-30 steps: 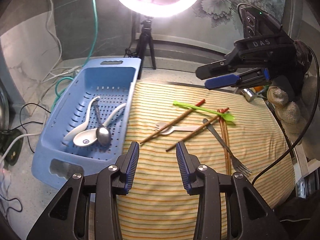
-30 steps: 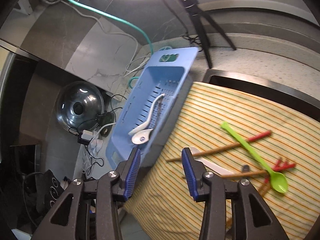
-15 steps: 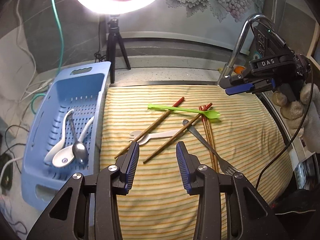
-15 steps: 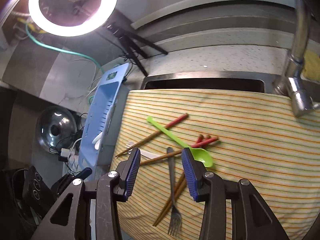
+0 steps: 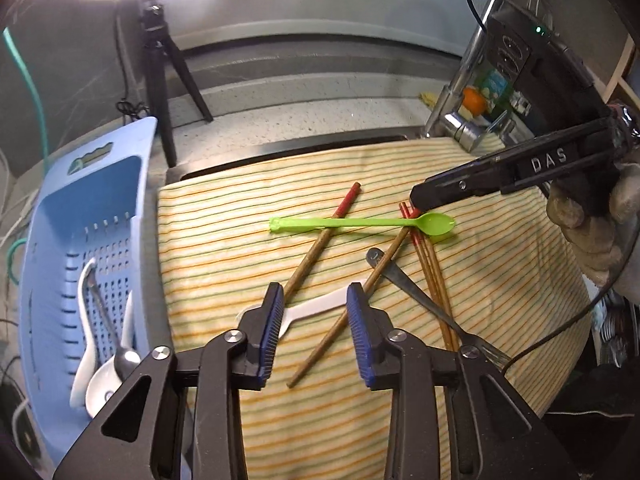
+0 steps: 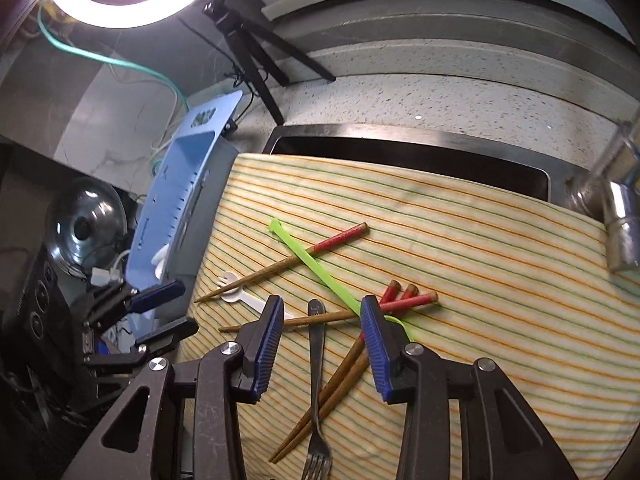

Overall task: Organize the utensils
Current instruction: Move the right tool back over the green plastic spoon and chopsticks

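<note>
Both grippers are hanging over the striped cloth [image 5: 248, 216] with jaws spread and gripping nothing. At lower centre of the left wrist view, the left gripper [image 5: 315, 330] is framing the white plastic fork [image 5: 316, 304] and a chopstick [image 5: 348, 304]. In the right wrist view, the right gripper [image 6: 322, 342] is straddling the metal fork [image 6: 316, 364], with the green spoon [image 6: 316, 270] crossing red-tipped chopsticks [image 6: 340, 376] just above. At left, the blue basket [image 5: 92, 200] is holding spoons [image 5: 96, 368].
</note>
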A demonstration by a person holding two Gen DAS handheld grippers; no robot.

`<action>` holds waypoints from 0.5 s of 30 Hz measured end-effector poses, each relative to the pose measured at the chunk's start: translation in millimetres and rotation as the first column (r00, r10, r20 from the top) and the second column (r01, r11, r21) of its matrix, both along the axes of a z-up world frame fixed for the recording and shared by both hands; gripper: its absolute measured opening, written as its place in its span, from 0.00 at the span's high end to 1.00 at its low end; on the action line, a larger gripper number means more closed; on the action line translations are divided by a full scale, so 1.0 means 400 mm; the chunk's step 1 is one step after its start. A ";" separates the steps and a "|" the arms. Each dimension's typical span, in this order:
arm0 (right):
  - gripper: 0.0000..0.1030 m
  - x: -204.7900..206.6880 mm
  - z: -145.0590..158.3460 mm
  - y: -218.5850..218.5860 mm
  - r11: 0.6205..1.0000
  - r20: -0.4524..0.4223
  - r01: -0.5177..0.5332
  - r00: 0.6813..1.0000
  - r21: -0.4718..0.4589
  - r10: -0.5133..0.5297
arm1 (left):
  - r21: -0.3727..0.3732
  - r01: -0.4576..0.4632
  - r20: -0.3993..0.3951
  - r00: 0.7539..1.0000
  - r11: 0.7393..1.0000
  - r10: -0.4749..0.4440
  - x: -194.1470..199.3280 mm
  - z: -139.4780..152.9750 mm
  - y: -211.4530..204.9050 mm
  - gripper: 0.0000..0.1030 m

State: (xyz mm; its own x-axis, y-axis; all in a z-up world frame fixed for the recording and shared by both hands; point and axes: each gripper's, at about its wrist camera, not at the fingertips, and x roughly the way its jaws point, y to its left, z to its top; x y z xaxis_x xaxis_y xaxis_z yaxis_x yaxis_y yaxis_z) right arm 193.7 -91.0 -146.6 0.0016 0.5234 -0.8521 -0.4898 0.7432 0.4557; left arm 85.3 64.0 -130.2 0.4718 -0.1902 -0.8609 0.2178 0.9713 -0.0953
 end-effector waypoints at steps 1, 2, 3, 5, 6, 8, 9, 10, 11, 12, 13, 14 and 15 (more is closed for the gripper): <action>0.65 0.003 -0.007 0.012 1.000 0.005 -0.014 1.000 -0.015 0.014 | 0.002 0.004 -0.013 1.000 1.000 -0.004 0.013 -0.008 -0.002 0.75; 0.66 0.007 -0.016 0.025 0.999 0.010 -0.030 1.000 -0.032 0.030 | 0.006 0.010 -0.030 1.000 1.000 -0.010 0.026 -0.018 -0.005 0.79; 0.66 0.010 -0.024 0.035 0.998 0.012 -0.038 0.999 -0.044 0.038 | 0.010 0.023 -0.048 0.999 1.000 -0.022 0.038 -0.027 -0.010 0.79; 0.66 0.017 -0.038 0.055 0.996 0.011 -0.060 0.998 -0.065 0.060 | 0.018 0.044 -0.074 0.996 0.999 -0.043 0.057 -0.045 -0.019 0.79; 0.66 0.019 -0.043 0.061 0.995 0.012 -0.071 0.997 -0.071 0.072 | 0.016 0.051 -0.089 0.995 0.999 -0.050 0.067 -0.055 -0.022 0.79; 0.67 0.020 -0.055 0.076 0.990 0.020 -0.099 0.995 -0.099 0.101 | 0.021 0.063 -0.114 0.992 0.998 -0.061 0.082 -0.071 -0.027 0.79; 0.67 0.020 -0.060 0.080 0.989 0.020 -0.104 0.994 -0.107 0.107 | 0.030 0.072 -0.125 0.990 0.997 -0.068 0.089 -0.078 -0.031 0.79; 0.69 0.020 -0.066 0.085 0.987 0.016 -0.113 0.993 -0.113 0.115 | 0.038 0.081 -0.136 0.988 0.996 -0.075 0.096 -0.086 -0.035 0.79; 0.70 0.020 -0.070 0.088 0.986 0.014 -0.118 0.993 -0.119 0.121 | 0.045 0.084 -0.144 0.987 0.995 -0.077 0.100 -0.092 -0.037 0.79; 0.70 0.020 -0.074 0.091 0.984 0.014 -0.124 0.992 -0.124 0.127 | 0.050 0.085 -0.149 0.986 0.995 -0.077 0.105 -0.096 -0.039 0.79; 0.71 0.020 -0.077 0.094 0.983 0.016 -0.131 0.991 -0.130 0.134 | 0.055 0.089 -0.148 0.986 0.995 -0.080 0.111 -0.098 -0.041 0.79; 0.71 0.020 -0.081 0.098 0.981 0.019 -0.137 0.990 -0.138 0.141 | 0.056 0.090 -0.150 0.985 0.994 -0.081 0.116 -0.097 -0.042 0.79; 0.72 0.019 -0.083 0.101 0.979 0.020 -0.142 0.989 -0.144 0.146 | 0.054 0.087 -0.151 0.985 0.995 -0.078 0.120 -0.097 -0.041 0.79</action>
